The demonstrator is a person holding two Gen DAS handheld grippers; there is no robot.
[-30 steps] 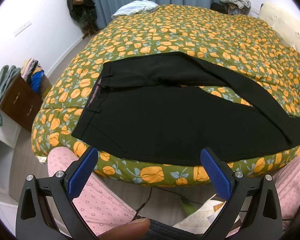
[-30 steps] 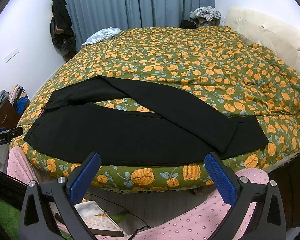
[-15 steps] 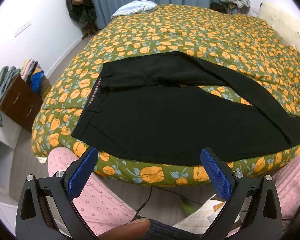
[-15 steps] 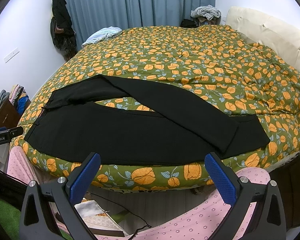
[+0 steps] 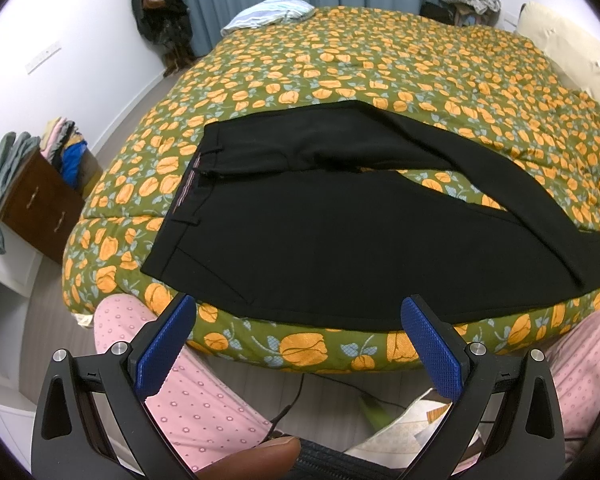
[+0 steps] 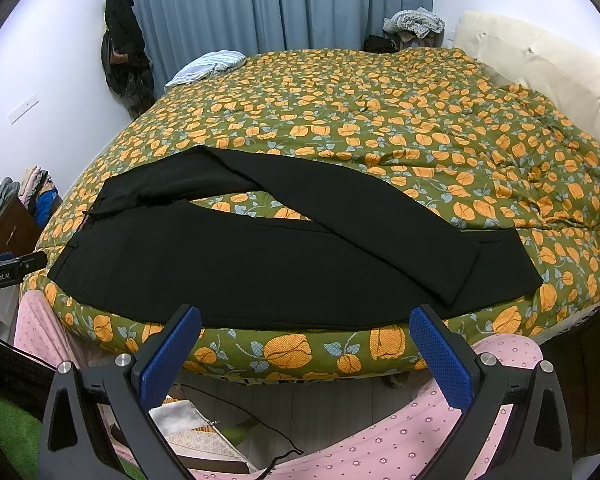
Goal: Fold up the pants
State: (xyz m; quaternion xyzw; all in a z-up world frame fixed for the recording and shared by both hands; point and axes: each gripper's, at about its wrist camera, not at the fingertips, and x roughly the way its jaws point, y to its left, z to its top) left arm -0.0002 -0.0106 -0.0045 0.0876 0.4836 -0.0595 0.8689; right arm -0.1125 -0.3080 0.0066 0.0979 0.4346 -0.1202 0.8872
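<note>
Black pants point(image 5: 340, 232) lie flat on the bed's near edge, waistband at the left, legs running right. The far leg point(image 6: 360, 216) crosses diagonally over the near one, so both hems meet at the right, with a wedge of bedspread showing between them. My left gripper point(image 5: 298, 344) hangs open below the bed edge, in front of the pants' waist half, touching nothing. Open too, my right gripper point(image 6: 304, 354) is held off the bed edge, in front of the legs' middle. The left gripper's body point(image 6: 8, 270) shows at the left edge of the right wrist view.
The bed point(image 5: 380, 60) has a green spread with orange flowers. A person's knees in pink dotted trousers point(image 5: 196, 384) press against its near side. A brown drawer unit point(image 5: 40, 204) piled with clothes stands at the left. A cream headboard point(image 6: 540, 64) is at the right; a cable point(image 6: 240, 408) lies on the floor.
Both views have shifted very slightly; the pants and both open grippers stand as before.
</note>
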